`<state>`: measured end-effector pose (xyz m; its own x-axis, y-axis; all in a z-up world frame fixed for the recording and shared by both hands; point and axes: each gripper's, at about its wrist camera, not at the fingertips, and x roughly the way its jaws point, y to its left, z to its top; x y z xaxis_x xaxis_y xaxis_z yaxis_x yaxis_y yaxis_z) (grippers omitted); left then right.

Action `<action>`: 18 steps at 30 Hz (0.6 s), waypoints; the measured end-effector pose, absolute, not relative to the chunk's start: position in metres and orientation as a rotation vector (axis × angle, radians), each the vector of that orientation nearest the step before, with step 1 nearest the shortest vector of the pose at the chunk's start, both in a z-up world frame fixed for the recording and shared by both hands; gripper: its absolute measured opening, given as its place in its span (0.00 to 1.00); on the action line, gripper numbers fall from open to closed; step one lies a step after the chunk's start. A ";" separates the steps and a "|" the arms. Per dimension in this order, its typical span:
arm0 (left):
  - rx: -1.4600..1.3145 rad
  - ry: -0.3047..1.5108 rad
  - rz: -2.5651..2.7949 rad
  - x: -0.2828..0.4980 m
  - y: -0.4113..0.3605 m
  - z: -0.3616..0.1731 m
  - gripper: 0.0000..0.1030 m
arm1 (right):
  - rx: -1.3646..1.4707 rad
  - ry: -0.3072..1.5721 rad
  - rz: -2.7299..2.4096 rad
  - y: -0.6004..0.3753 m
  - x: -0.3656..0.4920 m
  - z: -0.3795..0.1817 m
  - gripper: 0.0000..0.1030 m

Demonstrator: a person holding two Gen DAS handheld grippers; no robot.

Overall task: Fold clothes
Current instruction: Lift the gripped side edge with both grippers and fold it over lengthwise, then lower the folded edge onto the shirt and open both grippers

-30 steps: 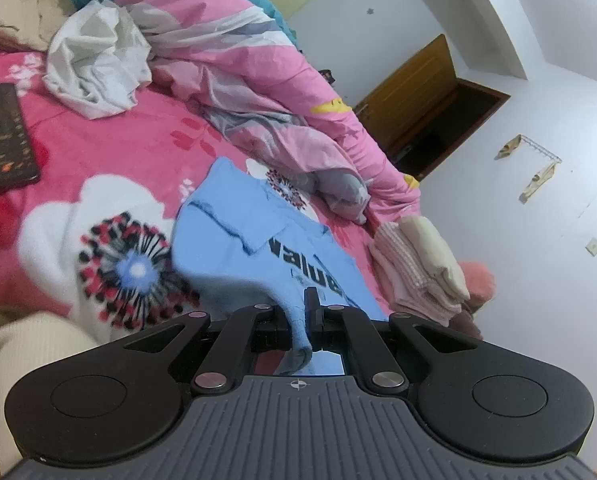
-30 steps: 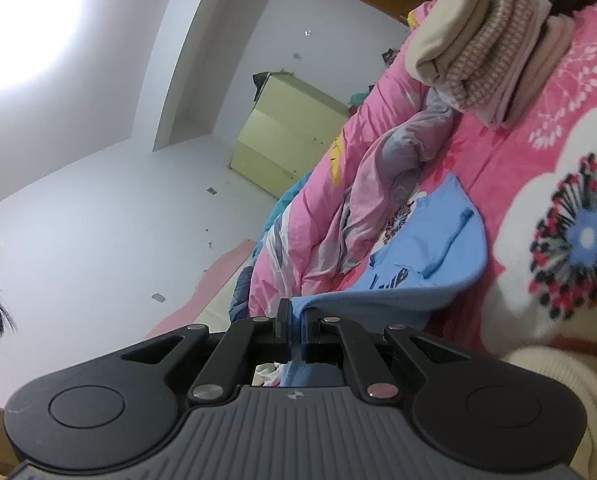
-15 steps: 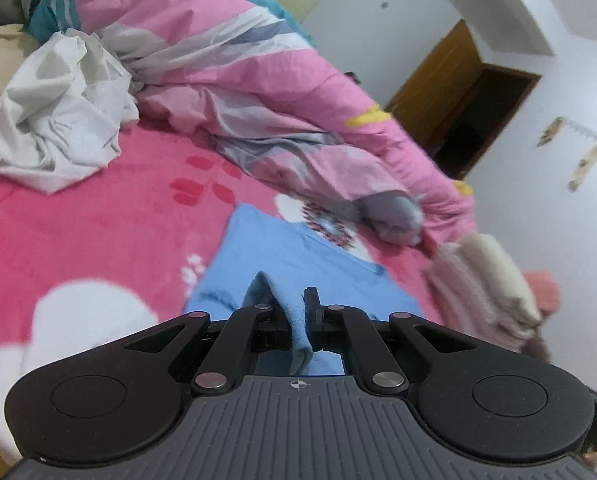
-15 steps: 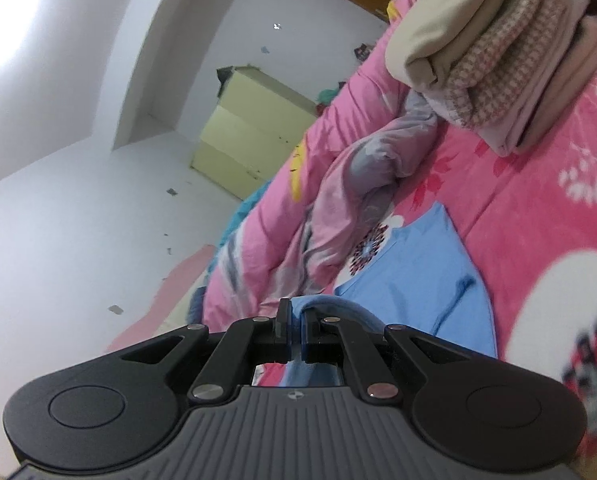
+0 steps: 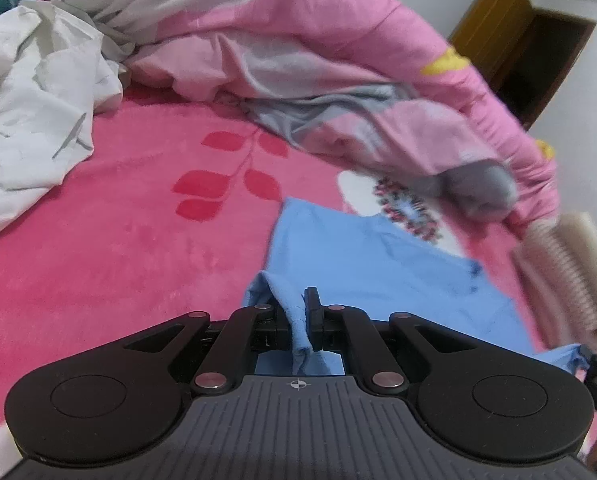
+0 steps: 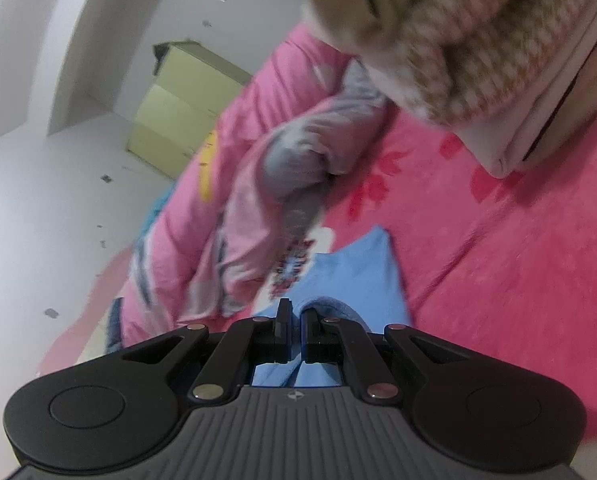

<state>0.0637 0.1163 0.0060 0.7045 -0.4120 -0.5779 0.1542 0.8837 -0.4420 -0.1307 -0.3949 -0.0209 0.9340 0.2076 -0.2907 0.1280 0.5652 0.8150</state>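
A light blue T-shirt [image 5: 382, 264] lies on the pink flowered bedspread [image 5: 118, 248], plain side up. My left gripper [image 5: 300, 308] is shut on a bunched edge of the blue T-shirt at its near left side. In the right wrist view the same blue T-shirt [image 6: 358, 276] stretches ahead, and my right gripper [image 6: 296, 316] is shut on a fold of its near edge. Both pinched edges sit low over the shirt's own body.
A rumpled pink and grey duvet [image 5: 318, 72] lies behind the shirt. A crumpled white garment [image 5: 30, 104] lies at the left. A stack of folded clothes [image 6: 458, 40] sits close ahead of the right gripper, also at the right edge [image 5: 570, 264]. A yellow-green cabinet [image 6: 178, 120] stands by the wall.
Both grippers have carried the shirt's edge forward across the bed and lower. The printed lettering is now covered by the folded-over cloth. The folded stack looms much closer in the right wrist view.
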 end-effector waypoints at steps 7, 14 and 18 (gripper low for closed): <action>-0.547 0.821 -0.336 0.100 0.129 -0.026 0.06 | 1.155 0.483 0.005 -0.428 -0.101 -0.076 0.05; -0.987 0.899 -0.323 0.103 0.178 -0.047 0.32 | 1.373 0.520 0.044 -0.450 -0.107 -0.086 0.30; -0.929 0.833 -0.260 0.082 0.192 -0.022 0.55 | 1.413 0.551 -0.020 -0.452 -0.128 -0.073 0.41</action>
